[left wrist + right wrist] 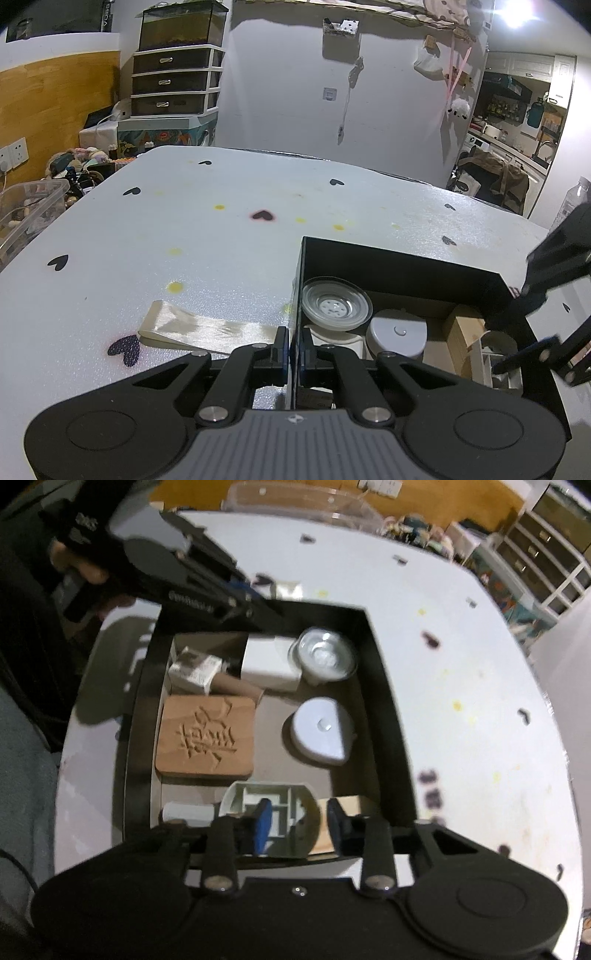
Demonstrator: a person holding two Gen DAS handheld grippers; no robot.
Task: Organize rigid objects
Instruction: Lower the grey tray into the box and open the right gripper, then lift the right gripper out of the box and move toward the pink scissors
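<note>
Two grippers at black box (384,686) on white table (221,240). Left gripper (294,350) clamped tight on box's near-left wall, fingers pressed together with wall edge pinched between; seen in right wrist view as left gripper (258,609) reaching in at top left, hand (85,572) behind it. Right gripper (299,823) low over box's near edge, fingers part spread around white open-backed casing (280,812); blue-padded finger (263,825) inside casing's hollow, other finger just outside its curved rim; pad contact unclear, frame blurred.

Inside box: carved wooden block (207,734) at left, white D-shaped puck (321,731) at right, clear round dish (325,655) in far right corner, white carton (271,662) beside dish, small tilted box (194,672) far left. Cream ribbon strip (207,328) flat on table just outside box. Heart stickers (263,215) scattered on table.
</note>
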